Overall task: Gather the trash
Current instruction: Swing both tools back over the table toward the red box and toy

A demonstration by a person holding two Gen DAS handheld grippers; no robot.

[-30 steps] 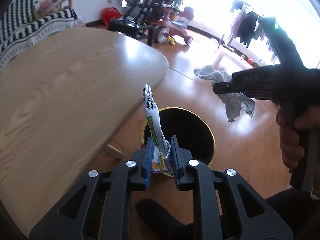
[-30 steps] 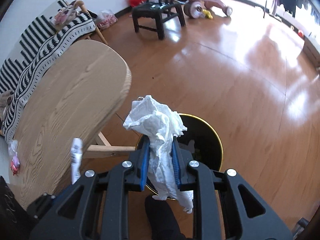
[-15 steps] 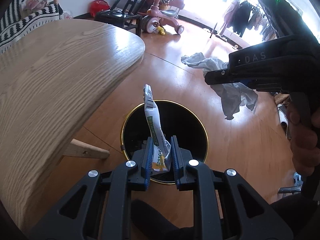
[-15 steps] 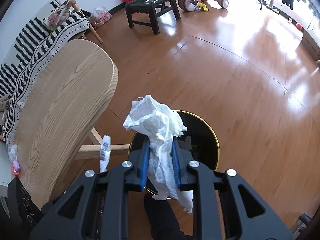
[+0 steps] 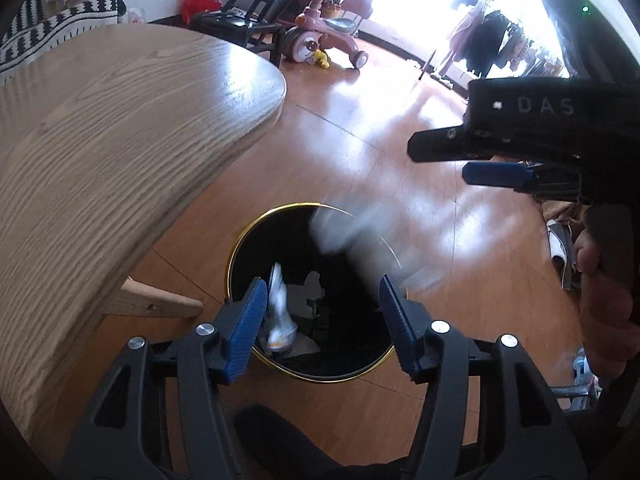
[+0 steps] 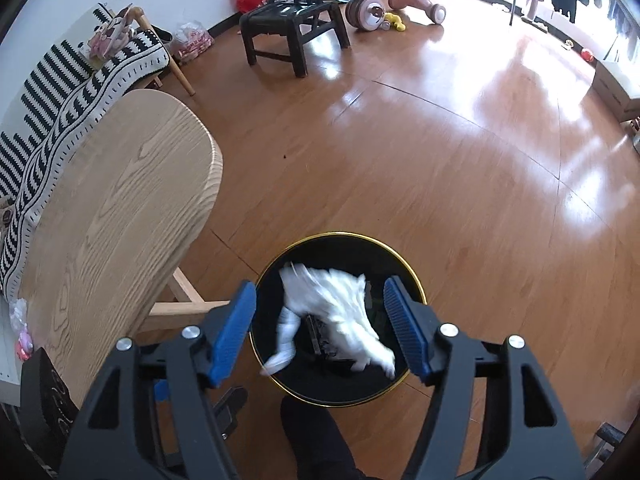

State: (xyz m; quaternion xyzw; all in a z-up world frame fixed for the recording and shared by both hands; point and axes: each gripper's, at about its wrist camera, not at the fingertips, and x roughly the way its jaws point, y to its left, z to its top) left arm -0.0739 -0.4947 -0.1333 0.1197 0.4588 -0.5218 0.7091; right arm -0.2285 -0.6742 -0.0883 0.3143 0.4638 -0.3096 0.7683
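Together, the left gripper and right gripper hung over the black, gold-rimmed bin beside the wooden table, jaws just sprung wide and gripping nothing. The blurred wrapper and white tissue were dropping loose inside the bin's mouth.

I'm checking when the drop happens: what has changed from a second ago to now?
Both grippers have just been opening and let go. The left gripper released the snack wrapper, which is falling into the black bin. The right gripper released the crumpled tissue, now a blur dropping into the same bin. Nothing is pressed between either pair of pads. Bin and wooden table stayed put.
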